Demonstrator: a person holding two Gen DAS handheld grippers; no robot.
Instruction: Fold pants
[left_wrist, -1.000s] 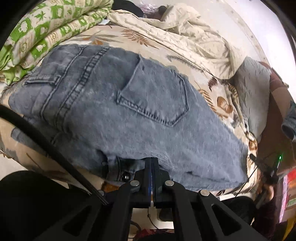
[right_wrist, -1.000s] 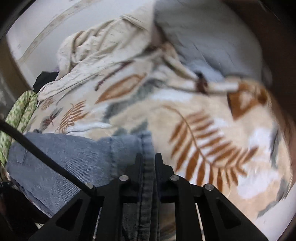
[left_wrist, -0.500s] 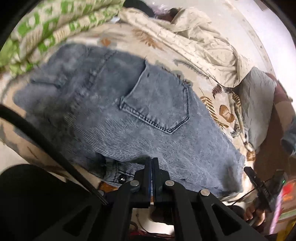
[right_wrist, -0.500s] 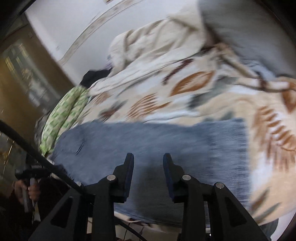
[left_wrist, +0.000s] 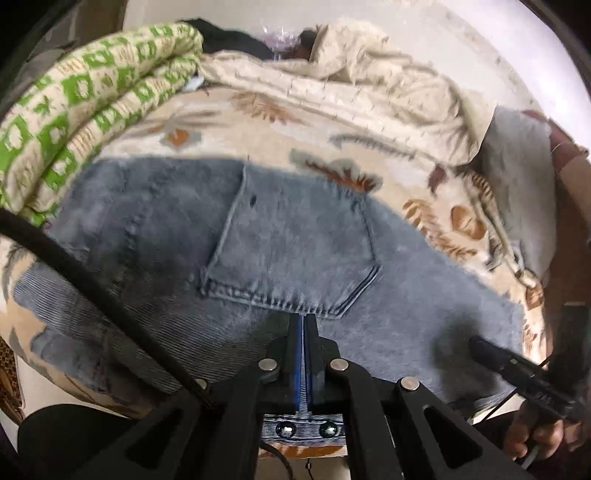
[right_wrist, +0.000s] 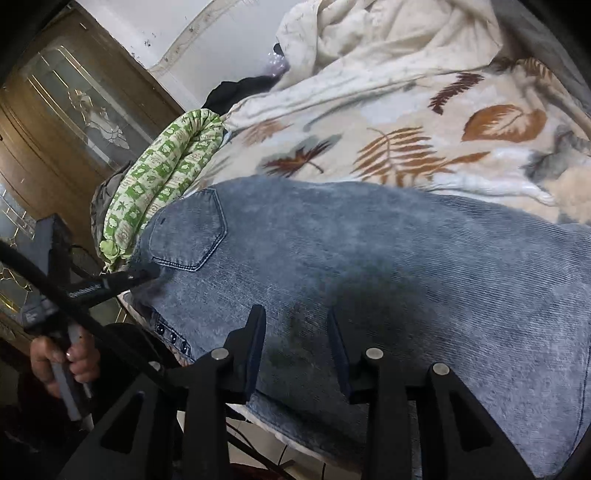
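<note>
Grey-blue denim pants (left_wrist: 295, 240) lie flat on a leaf-print blanket (left_wrist: 258, 122), back pocket (left_wrist: 295, 251) facing up. My left gripper (left_wrist: 303, 317) is shut on the near edge of the pants by the fly buttons (left_wrist: 303, 429), and denim shows between its pads. The right wrist view shows that gripper (right_wrist: 147, 275) at the pants' (right_wrist: 369, 258) left edge just below the pocket (right_wrist: 188, 236). My right gripper (right_wrist: 294, 312) hovers open over the middle of the denim with nothing between its fingers. It also appears at lower right (left_wrist: 480, 345) in the left wrist view.
A folded green-patterned quilt (left_wrist: 74, 110) lies left of the pants. A crumpled cream sheet (left_wrist: 369, 85) and a grey pillow (left_wrist: 517, 166) lie at the back and right. A wooden door with glass panels (right_wrist: 74, 110) stands beyond the bed. A person's hand (right_wrist: 62, 354) holds the left gripper.
My right gripper let go of the pants' hem, opened, and swung left over the denim. The left gripper stayed shut and shifted a little over the pants.
</note>
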